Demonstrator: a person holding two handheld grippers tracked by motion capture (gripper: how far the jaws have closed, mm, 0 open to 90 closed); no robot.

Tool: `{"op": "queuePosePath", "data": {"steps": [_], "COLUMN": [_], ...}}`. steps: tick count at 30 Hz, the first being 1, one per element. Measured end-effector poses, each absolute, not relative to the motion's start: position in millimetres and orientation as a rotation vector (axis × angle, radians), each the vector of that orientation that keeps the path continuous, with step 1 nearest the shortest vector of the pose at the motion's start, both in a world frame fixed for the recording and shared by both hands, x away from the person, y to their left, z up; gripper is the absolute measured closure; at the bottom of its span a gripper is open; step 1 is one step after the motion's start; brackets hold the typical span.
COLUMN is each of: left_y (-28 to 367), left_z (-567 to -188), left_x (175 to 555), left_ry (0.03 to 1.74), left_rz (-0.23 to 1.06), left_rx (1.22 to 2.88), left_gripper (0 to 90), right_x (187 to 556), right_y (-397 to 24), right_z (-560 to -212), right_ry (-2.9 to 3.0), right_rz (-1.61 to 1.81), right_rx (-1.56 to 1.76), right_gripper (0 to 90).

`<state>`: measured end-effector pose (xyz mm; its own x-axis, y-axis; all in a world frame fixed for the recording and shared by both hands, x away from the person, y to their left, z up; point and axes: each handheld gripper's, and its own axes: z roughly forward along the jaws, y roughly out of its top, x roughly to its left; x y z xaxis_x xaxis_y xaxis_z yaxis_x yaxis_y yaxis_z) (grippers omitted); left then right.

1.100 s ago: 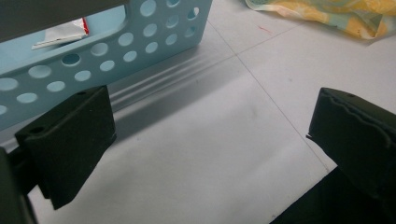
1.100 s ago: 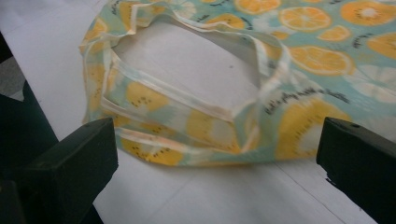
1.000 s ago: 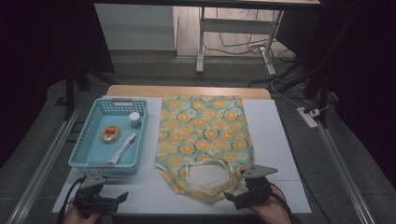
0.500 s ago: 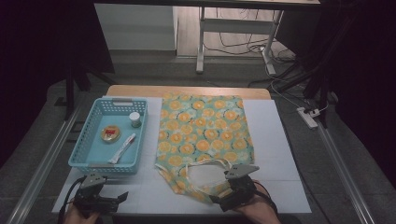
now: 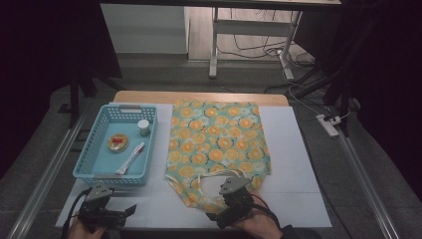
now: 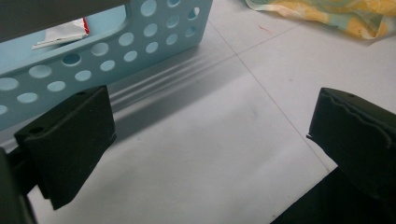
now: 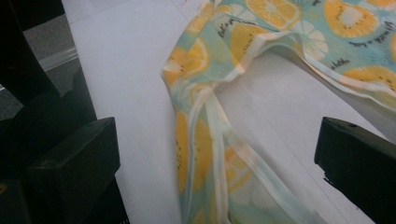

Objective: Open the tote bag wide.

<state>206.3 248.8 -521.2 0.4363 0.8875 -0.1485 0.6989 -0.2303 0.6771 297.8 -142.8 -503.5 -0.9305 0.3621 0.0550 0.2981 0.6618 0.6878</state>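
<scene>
White-covered surface [image 5: 298, 164], item list: fruit-print tote bag [image 5: 219, 142] with orange-slice pattern, laid flat at centre, handles toward the person; light blue perforated basket [image 5: 94, 149] just left of it, holding a small white-capped jar [image 5: 144, 127], a round tin [image 5: 117, 143], possibly a sealed snack, and a white sachet [image 5: 130, 158]. Left gripper [image 5: 127, 211] at the near-left edge beside the basket, jaws wide apart, nothing between them. Right gripper [image 5: 219, 216] over the bag handles [image 7: 219, 154], jaws spread wide either side of the straps, grasping nothing
</scene>
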Motion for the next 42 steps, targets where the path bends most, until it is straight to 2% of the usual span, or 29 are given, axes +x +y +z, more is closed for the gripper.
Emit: {"op": "queuePosePath", "data": {"steps": [4,15,20,21,29,42], "left_y": [248.8,248.1,247.9,248.0,248.2,248.9], "left_z": [-521.2,-521.2,-521.1,-521.2,-521.2,-521.2], "left_x": [206.3,206.2,206.3,206.4,206.4,206.6], "left_ry": [1.330,1.327,1.328,1.328,1.330,1.332], "left_rz": [0.352,0.355,0.353,0.355,0.354,0.349], "left_rx": [2.004,2.010,2.012,2.012,2.009,2.005], "left_gripper": [0.6,0.7,0.7,0.7,0.7,0.7], "right_x": [297.3,296.5,297.7,297.9,304.8,336.1], "right_y": [-136.2,-120.5,-120.1,-120.4,-126.3,-139.2], "right_z": [-505.0,-509.2,-509.2,-508.3,-491.8,-465.0], "right_ry": [2.792,2.878,2.890,2.889,2.865,2.816], "right_rz": [1.122,1.046,1.017,1.015,1.101,1.134], "right_rx": [0.527,0.396,0.345,0.335,0.380,0.449], "right_gripper": [5.4,57.7,86.0,88.6,89.4,89.5]}}
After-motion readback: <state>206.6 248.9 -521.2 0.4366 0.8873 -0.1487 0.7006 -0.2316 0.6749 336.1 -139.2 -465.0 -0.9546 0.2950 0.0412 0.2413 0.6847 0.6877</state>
